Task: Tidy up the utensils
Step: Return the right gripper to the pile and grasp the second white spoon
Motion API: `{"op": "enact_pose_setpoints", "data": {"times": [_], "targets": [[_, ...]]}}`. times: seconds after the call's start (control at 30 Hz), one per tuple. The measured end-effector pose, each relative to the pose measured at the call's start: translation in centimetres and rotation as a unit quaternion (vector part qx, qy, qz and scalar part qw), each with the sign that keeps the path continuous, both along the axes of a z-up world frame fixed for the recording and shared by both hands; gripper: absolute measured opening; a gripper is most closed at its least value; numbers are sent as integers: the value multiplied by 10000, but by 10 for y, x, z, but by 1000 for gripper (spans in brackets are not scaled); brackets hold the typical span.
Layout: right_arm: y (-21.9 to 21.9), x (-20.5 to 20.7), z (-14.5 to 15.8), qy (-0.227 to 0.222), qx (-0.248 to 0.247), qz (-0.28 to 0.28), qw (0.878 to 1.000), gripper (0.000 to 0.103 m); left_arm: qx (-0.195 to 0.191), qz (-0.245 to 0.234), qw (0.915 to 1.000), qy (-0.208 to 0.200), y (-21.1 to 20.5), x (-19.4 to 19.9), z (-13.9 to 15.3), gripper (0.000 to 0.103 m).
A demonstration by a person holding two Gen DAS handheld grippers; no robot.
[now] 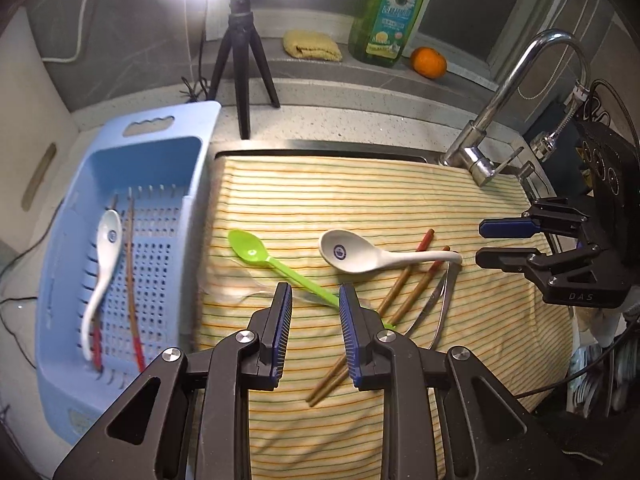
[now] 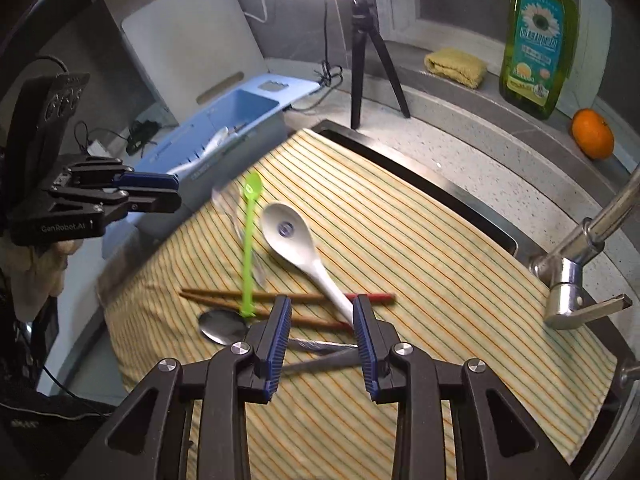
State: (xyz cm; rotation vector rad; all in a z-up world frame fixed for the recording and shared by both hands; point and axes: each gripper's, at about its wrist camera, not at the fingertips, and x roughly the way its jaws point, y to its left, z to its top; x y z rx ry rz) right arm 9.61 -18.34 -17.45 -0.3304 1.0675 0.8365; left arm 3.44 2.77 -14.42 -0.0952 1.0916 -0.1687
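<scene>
Basket [image 1: 52,256]: blue, at 9 o'clock off the striped cloth [image 1: 400,200]; holds white spoon [image 1: 105,248] + chopsticks [image 1: 132,280].
Green spoon [image 1: 256,254]: on cloth, bowl toward 10, handle running to 4.
L gripper [image 1: 314,300]: above green handle, jaws apart, nothing gripped.
Ceramic spoon [image 1: 352,256]: cloth centre, handle to 3, over 2nd chopstick pair [image 1: 404,292].
Metal spoon [image 2: 224,326]: under chopsticks.
R gripper [image 2: 320,312]: at 3, jaws released, empty.

On the striped cloth [image 1: 360,200] lie a green plastic spoon [image 1: 256,254], bowl far-left; a white ceramic spoon [image 1: 352,256], bowl up, its handle crossing a pair of red-tipped brown chopsticks [image 1: 396,296]; and a steel spoon [image 2: 224,326]. In the blue perforated basket [image 1: 160,168] at left lie a second white spoon [image 1: 106,248] and more chopsticks [image 1: 132,280].
</scene>
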Motion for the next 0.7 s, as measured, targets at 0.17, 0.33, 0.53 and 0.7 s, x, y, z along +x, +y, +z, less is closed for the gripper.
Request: {"op": "enact_pose_setpoints", "data": {"times": [0.17, 0.33, 0.53, 0.7], "targets": [[1, 3, -12, -38, -302, 350, 9989, 29, -77, 68, 9997, 203, -9, 18, -19, 22], [4, 9, -27, 30, -564, 616, 9965, 29, -159, 181, 9990, 369, -12, 34, -35, 22], [7, 17, -41, 135, -752, 818, 9937, 29, -216, 283, 9981, 498, -14, 49, -47, 22], [11, 18, -49, 207, -812, 943, 9920, 29, -248, 326, 9971, 646, -11, 59, -57, 23]]}}
